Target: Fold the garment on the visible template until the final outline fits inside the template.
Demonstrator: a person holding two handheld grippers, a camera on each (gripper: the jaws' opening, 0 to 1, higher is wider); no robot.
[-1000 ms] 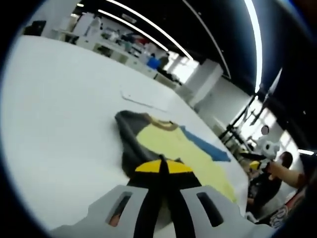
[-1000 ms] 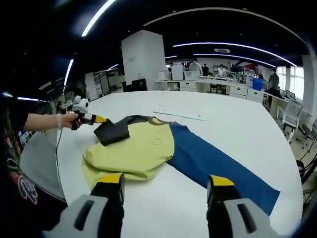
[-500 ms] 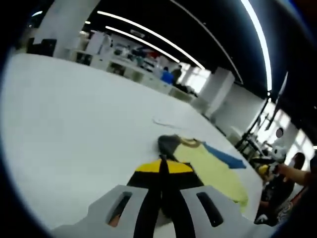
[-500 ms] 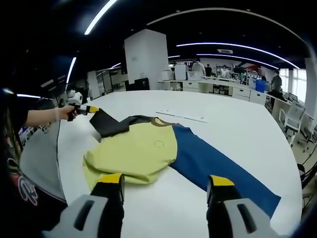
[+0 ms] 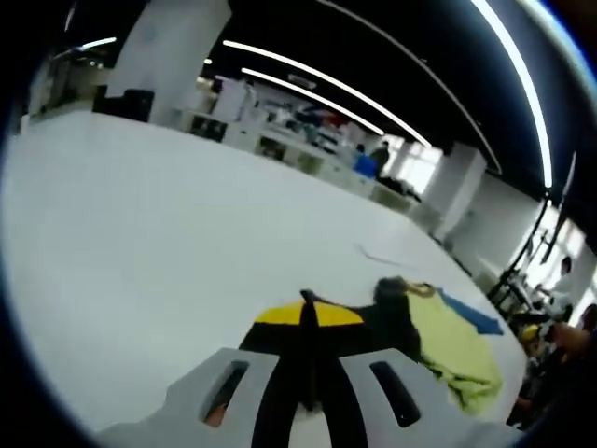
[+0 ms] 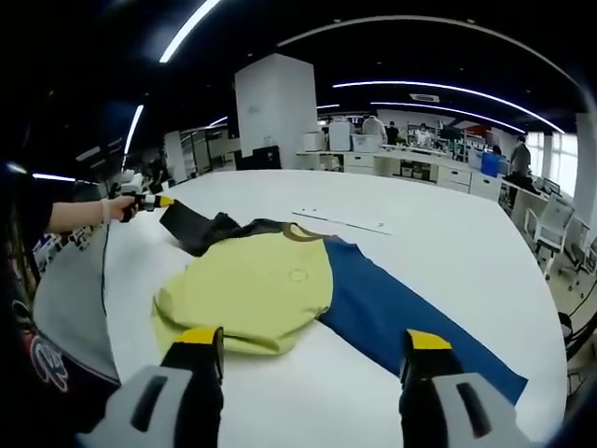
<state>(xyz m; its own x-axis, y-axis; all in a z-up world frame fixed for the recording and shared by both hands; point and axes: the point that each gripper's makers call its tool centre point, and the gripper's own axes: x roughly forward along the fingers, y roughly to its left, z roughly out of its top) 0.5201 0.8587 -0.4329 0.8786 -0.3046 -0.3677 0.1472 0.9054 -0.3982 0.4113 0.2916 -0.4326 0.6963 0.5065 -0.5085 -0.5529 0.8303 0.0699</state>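
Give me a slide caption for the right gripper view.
Left gripper pulls the shirt's dark sleeve outward; right gripper hovers open.

Left gripper (image 5: pixel 305 313): jaws closed together, yellow tips meeting on a dark sleeve (image 5: pixel 387 322), seen from behind along its own axis. In the right gripper view the same left gripper (image 6: pixel 154 200) appears at far left, held in the person's hand (image 6: pixel 119 207) with the forearm extended roughly level and the sleeve pinched at its tip. Right gripper (image 6: pixel 315 341): jaws spread wide apart, yellow tips well separated, nothing between them, raised above the table surface.
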